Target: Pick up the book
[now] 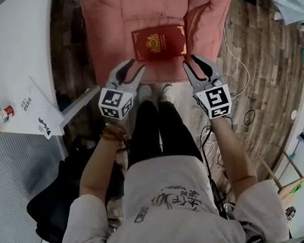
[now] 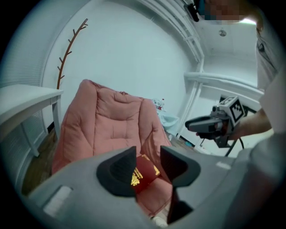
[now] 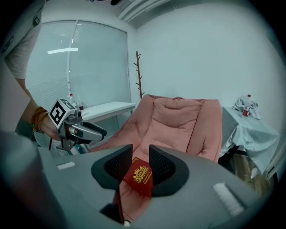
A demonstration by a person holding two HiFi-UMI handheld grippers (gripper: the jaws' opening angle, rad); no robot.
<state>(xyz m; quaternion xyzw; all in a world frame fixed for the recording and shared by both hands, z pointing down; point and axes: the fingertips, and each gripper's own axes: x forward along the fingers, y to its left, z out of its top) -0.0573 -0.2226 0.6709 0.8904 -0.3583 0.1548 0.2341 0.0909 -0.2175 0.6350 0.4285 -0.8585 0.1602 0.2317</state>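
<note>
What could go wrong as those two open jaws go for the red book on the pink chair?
The book lies flat on the soft, padded chair, so the jaws may pinch padding instead of the book's edge, or press it deeper. The left gripper and the right gripper both aim at that one book, jaws open and empty. Coming in together, they might bump each other or shove the book aside.
</note>
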